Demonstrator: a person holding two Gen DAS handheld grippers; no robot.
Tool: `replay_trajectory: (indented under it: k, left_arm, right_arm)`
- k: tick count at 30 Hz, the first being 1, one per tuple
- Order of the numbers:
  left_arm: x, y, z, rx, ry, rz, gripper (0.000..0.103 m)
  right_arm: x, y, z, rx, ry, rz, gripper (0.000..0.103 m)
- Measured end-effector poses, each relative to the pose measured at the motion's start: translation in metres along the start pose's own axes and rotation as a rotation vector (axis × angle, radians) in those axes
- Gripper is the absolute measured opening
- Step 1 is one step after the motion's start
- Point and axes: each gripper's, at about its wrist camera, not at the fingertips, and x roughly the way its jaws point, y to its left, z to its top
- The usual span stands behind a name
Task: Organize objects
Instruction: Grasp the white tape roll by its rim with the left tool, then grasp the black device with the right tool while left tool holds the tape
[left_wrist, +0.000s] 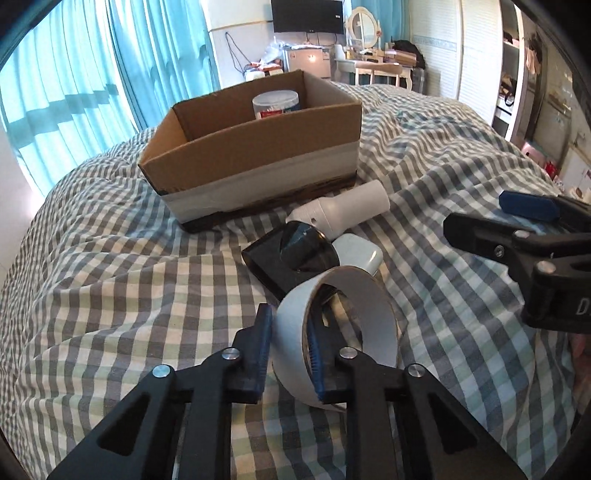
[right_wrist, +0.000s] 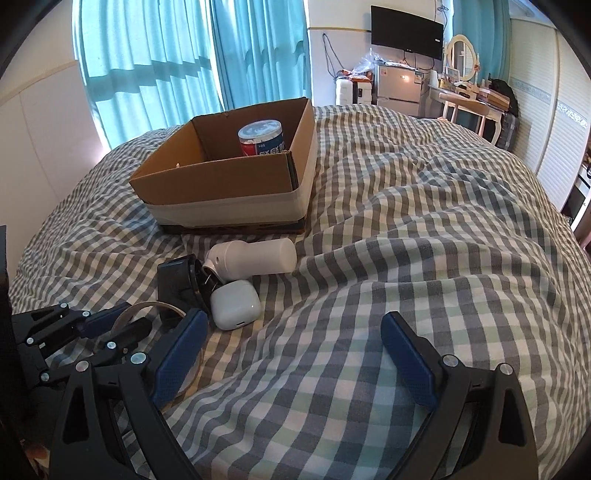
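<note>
Here left gripper pinches the tape roll's wall, roll on edge.

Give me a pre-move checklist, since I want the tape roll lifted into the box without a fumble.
1. Left gripper shut on the tape roll wall, one finger inside the ring: ok.
2. Grip firm enough for a lift: cannot tell.
3. Cardboard box open on top, with room beside the can: ok.
4. Right gripper open, holding nothing: ok.
5. Black device close behind the roll, lift may nudge it: not ok.
</note>
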Motion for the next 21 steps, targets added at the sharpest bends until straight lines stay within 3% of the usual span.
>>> replay_trajectory:
  k: [3, 11, 21]
  left_arm:
    - [-0.008, 0.003, 0.001, -0.024, -0.022, 0.011, 0.012]
    - [-0.042, 0.038, 0.011, -0.158, -0.084, 0.016, 0.011]
    - [-0.071, 0.098, 0.025, -0.248, -0.144, 0.123, 0.011]
  right_arm:
    - [0.0, 0.0, 0.0, 0.001, -0.002, 0.003, 0.095]
    - [0.002, 0.002, 0.0, -0.005, 0.001, 0.008, 0.095]
    - [0.021, 0.056, 0.011, -0.19, 0.051, 0.056, 0.095]
